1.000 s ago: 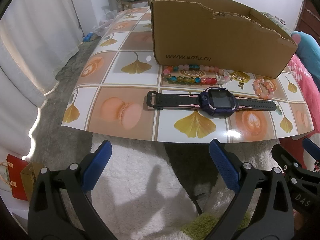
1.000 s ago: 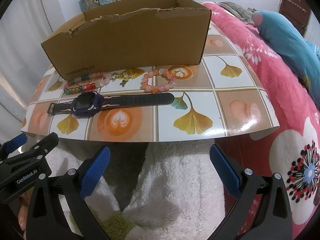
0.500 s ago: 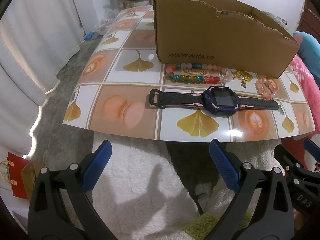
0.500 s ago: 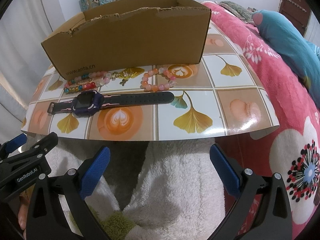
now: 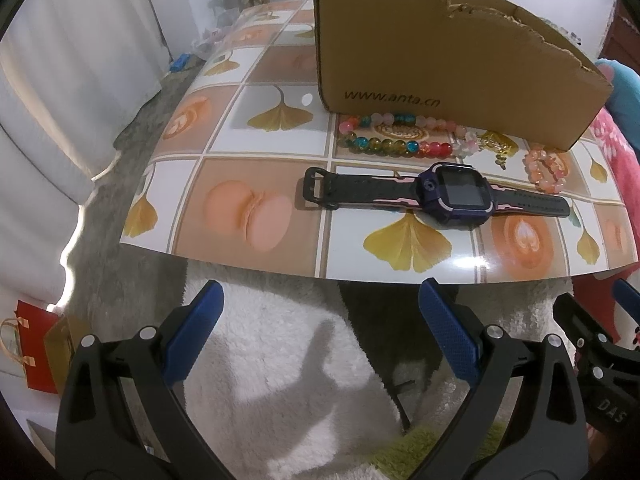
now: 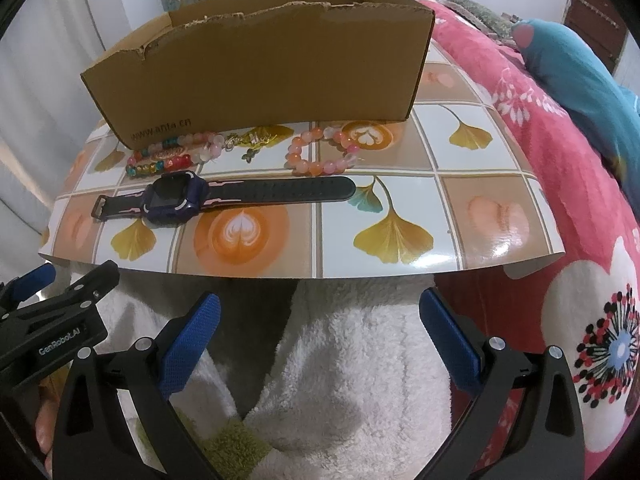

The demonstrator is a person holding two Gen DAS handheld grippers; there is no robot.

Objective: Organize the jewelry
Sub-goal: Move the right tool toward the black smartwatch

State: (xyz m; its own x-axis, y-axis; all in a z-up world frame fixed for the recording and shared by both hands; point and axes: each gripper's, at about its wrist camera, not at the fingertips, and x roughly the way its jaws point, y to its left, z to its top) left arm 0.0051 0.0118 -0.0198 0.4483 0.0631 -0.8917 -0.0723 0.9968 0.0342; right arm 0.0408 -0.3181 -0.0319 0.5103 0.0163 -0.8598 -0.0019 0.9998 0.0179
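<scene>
A white curtain hangs at the left above a grey floor, where a red bag stands by the wall. A pink floral quilt and a teal pillow cover the bed at the right. A white fleece lies below the patterned bench.

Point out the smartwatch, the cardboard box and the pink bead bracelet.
smartwatch (image 5: 456, 194), left wrist view, on its dark screen.
cardboard box (image 6: 280, 68), right wrist view, on its front wall.
pink bead bracelet (image 6: 320, 168), right wrist view, on the near beads of the loop.
</scene>
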